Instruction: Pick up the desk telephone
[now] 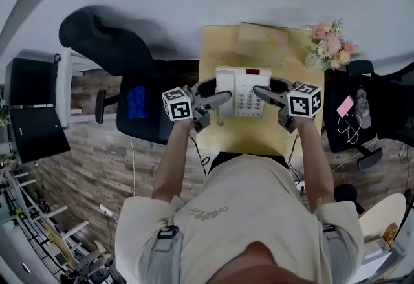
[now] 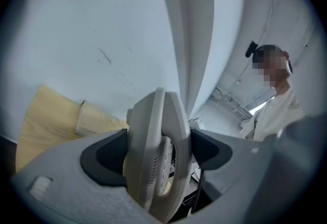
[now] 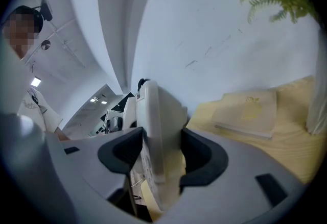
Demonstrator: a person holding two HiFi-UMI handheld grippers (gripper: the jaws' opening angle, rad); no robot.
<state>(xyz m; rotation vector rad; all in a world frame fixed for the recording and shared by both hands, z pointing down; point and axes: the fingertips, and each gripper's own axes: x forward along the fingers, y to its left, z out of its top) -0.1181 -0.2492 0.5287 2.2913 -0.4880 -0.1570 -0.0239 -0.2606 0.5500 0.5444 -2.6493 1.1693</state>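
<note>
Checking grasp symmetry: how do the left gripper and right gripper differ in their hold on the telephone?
The left gripper clamps the telephone's left edge, the handset side; the right gripper clamps its right edge, by the keypad. The left gripper's jaws look wider apart, around a thicker, two-layered edge; the right gripper's span a thinner edge. Both are shut on the telephone.

Desk telephone (image 1: pixel 240 92): smooth off-white plastic, faint sheen. Left hand-held gripper (image 2: pixel 157 156), right hand-held gripper (image 3: pixel 162 155): matt grey plastic shells, darker matt pads (image 2: pixel 104 159). Desk (image 1: pixel 259 137): pale yellow, smooth, matt, wood-like. Booklet (image 1: pixel 262 42): matt paper. Floor (image 1: pixel 97 160): rough-looking wood-plank pattern. Chair (image 1: pixel 103 40): black cloth.
</note>
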